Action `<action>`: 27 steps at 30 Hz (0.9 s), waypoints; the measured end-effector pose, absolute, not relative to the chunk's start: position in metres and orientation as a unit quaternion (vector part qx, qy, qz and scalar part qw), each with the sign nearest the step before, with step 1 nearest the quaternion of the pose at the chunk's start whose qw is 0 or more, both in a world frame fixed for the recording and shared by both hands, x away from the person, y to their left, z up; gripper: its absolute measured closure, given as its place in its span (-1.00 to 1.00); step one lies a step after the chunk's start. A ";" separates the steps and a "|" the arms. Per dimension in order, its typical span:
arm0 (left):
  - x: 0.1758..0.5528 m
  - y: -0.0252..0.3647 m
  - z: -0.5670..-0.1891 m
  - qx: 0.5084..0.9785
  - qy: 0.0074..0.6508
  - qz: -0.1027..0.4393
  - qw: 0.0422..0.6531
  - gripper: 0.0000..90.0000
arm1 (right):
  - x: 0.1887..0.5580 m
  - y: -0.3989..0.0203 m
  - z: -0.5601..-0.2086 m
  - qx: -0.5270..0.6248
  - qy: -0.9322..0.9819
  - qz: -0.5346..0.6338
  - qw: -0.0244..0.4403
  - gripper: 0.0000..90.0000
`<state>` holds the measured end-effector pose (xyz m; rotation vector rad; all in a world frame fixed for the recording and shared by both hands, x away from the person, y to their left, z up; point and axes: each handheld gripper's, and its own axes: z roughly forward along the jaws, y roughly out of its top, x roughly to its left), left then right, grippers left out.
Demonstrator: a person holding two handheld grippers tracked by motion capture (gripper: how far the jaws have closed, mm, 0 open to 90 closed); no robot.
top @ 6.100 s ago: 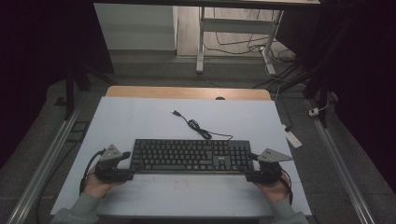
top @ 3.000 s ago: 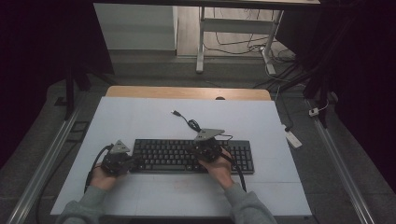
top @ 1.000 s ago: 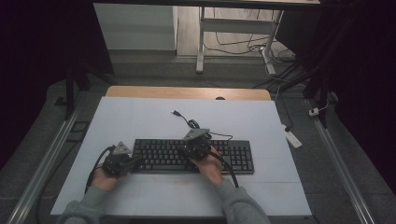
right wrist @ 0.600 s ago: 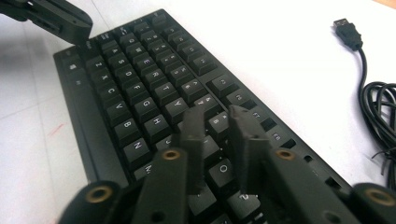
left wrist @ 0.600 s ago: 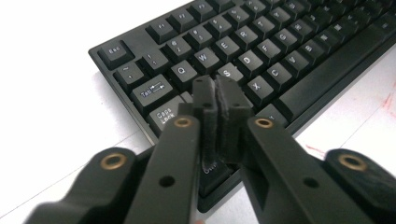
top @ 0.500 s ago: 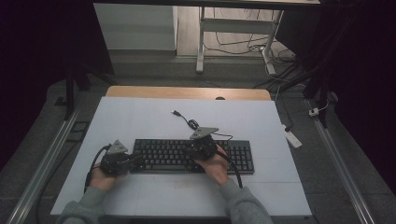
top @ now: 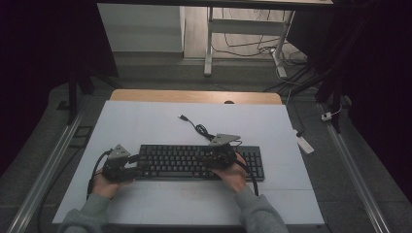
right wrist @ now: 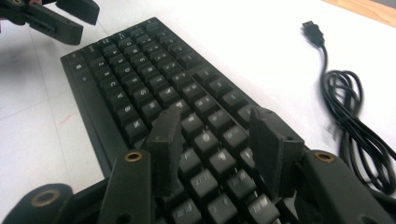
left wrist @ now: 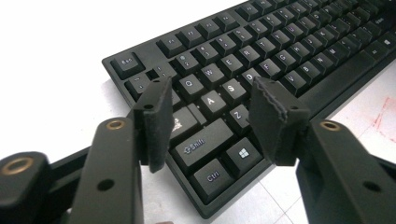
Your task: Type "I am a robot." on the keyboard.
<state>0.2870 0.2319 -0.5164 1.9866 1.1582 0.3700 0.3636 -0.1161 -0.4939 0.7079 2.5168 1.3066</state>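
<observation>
Since a moment ago we are nudging our right claw [top: 219,154] along the keyboard [top: 194,161], released above mid keys; our left claw [top: 127,165], also released, is guarding its end.

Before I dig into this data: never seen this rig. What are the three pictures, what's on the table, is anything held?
No robot here. A person sits at a table with a hand-held two-jaw gripper in each hand.

The high view looks down from above the person's side. It shows the left gripper at the left end of a black keyboard and the right gripper over its right-middle keys. The keyboard lies on a white table, its coiled USB cable unplugged behind it.

The other two pictures come from cameras riding on the grippers, looking along their black jaws. The left gripper view looks at the Shift and Ctrl corner; the right gripper view looks across the keys toward the cable.

Both grippers are open. Nothing is held.
</observation>
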 end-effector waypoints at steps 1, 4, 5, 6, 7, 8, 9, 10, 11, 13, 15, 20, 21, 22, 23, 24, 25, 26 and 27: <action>0.287 0.232 -0.516 0.783 0.458 0.146 0.396 0.06 | 0.364 -0.116 -0.494 0.241 0.856 0.444 0.109 0.19; 0.287 0.233 -0.516 0.782 0.458 0.145 0.397 0.02 | 0.359 -0.127 -0.494 0.246 0.855 0.442 0.113 0.18; 0.287 0.233 -0.516 0.782 0.458 0.144 0.397 -0.01 | 0.357 -0.135 -0.494 0.250 0.854 0.440 0.119 0.17; 0.288 0.233 -0.516 0.782 0.458 0.145 0.397 -0.03 | 0.355 -0.139 -0.494 0.253 0.853 0.441 0.120 0.17; 0.288 0.233 -0.516 0.782 0.458 0.144 0.397 -0.03 | 0.355 -0.139 -0.494 0.253 0.853 0.441 0.120 0.17; 0.288 0.233 -0.516 0.782 0.458 0.144 0.397 -0.05 | 0.353 -0.148 -0.494 0.258 0.851 0.440 0.124 0.17; 0.288 0.233 -0.516 0.781 0.460 0.144 0.397 -0.06 | 0.352 -0.152 -0.494 0.261 0.850 0.441 0.125 0.17; 0.288 0.233 -0.516 0.781 0.460 0.144 0.398 -0.06 | 0.352 -0.152 -0.494 0.261 0.850 0.441 0.125 0.17; 0.288 0.233 -0.516 0.781 0.459 0.144 0.398 -0.07 | 0.350 -0.156 -0.494 0.262 0.849 0.442 0.127 0.17; 0.288 0.233 -0.516 0.780 0.460 0.142 0.399 -0.09 | 0.346 -0.168 -0.495 0.268 0.846 0.441 0.132 0.17; 0.288 0.233 -0.516 0.781 0.459 0.141 0.400 -0.09 | 0.344 -0.171 -0.495 0.270 0.846 0.439 0.136 0.17; 0.288 0.233 -0.515 0.782 0.455 0.141 0.401 -0.08 | 0.340 -0.183 -0.496 0.274 0.843 0.441 0.140 0.17; 0.288 0.233 -0.515 0.782 0.455 0.140 0.402 -0.07 | 0.339 -0.185 -0.496 0.275 0.842 0.441 0.141 0.17; 0.288 0.232 -0.515 0.782 0.456 0.140 0.403 -0.06 | 0.339 -0.185 -0.496 0.275 0.843 0.440 0.141 0.17; 0.288 0.232 -0.515 0.783 0.454 0.140 0.403 -0.06 | 0.339 -0.185 -0.496 0.275 0.843 0.440 0.141 0.17; 0.288 0.232 -0.515 0.783 0.453 0.140 0.402 -0.06 | 0.339 -0.185 -0.497 0.275 0.843 0.440 0.141 0.16; 0.288 0.232 -0.515 0.784 0.451 0.141 0.403 -0.05 | 0.339 -0.185 -0.497 0.275 0.843 0.439 0.142 0.16; 0.287 0.231 -0.514 0.784 0.451 0.140 0.403 -0.03 | 0.339 -0.184 -0.498 0.274 0.843 0.441 0.142 0.16; 0.287 0.231 -0.514 0.784 0.448 0.140 0.405 -0.02 | 0.339 -0.183 -0.498 0.274 0.843 0.441 0.142 0.16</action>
